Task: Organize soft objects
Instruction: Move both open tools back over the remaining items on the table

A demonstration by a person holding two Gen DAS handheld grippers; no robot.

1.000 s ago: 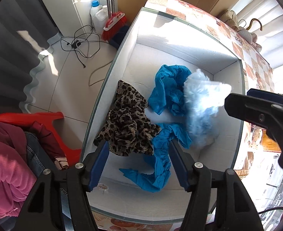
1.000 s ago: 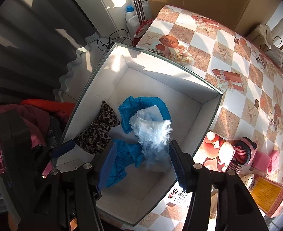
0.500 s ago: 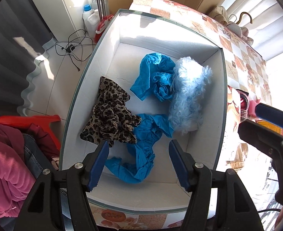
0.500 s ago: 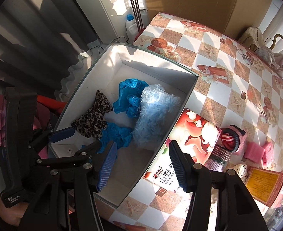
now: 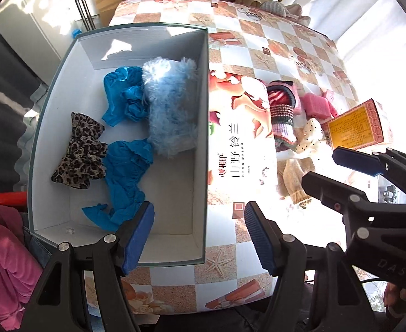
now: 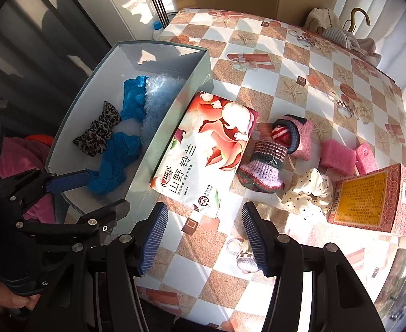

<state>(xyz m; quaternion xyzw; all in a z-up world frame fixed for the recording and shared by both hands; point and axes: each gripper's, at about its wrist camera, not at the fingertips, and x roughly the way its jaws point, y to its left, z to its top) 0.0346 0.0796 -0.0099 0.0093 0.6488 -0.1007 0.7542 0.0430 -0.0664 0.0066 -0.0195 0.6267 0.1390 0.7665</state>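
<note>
Both grippers, left point(image 5: 198, 233) and right point(image 6: 204, 239), hung open and empty over the table point(image 6: 299, 63), left jaws just widened, while fluffy blue piece point(image 5: 172, 110), blue cloths point(image 5: 125, 177) and leopard scrunchie point(image 5: 82, 152) lay in the box point(image 5: 200, 144)

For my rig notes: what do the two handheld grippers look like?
Both are black plastic frames with silver screw heads. The left gripper and right gripper each carry two ribbed blue pads. White lettering marks the right one's body in the left view.
</note>
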